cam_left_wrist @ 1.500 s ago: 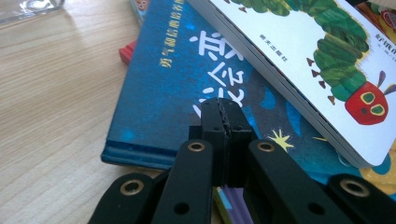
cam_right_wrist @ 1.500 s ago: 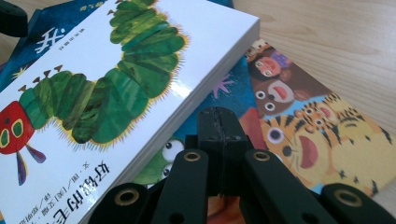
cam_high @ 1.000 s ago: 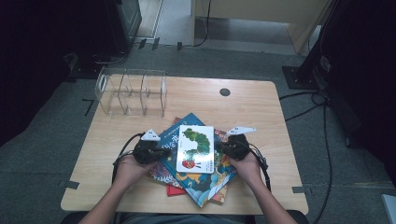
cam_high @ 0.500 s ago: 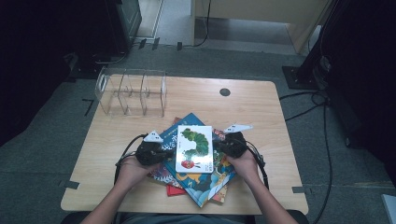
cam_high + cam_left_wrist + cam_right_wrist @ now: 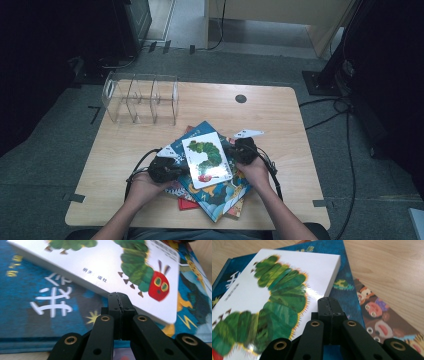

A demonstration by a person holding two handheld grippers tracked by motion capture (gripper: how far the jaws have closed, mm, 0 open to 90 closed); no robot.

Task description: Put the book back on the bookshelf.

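- High view: the tabletop (image 5: 280, 125) is evenly lit and the surroundings are dark.
- Gripper views: the white book (image 5: 105, 267) is blurred, with soft glare on its cover.

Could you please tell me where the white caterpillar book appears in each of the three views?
High view: white caterpillar book tops the pile, between both grippers.
Left gripper view: across the top, above the shut jaws.
Right gripper view: upper left, left of the shut jaws.
Shared landmark: the blue book beneath it.

The left gripper (image 5: 119, 298), jaws pressed together, meets the edge of the caterpillar book (image 5: 110, 262) lying on a blue book (image 5: 37, 315).
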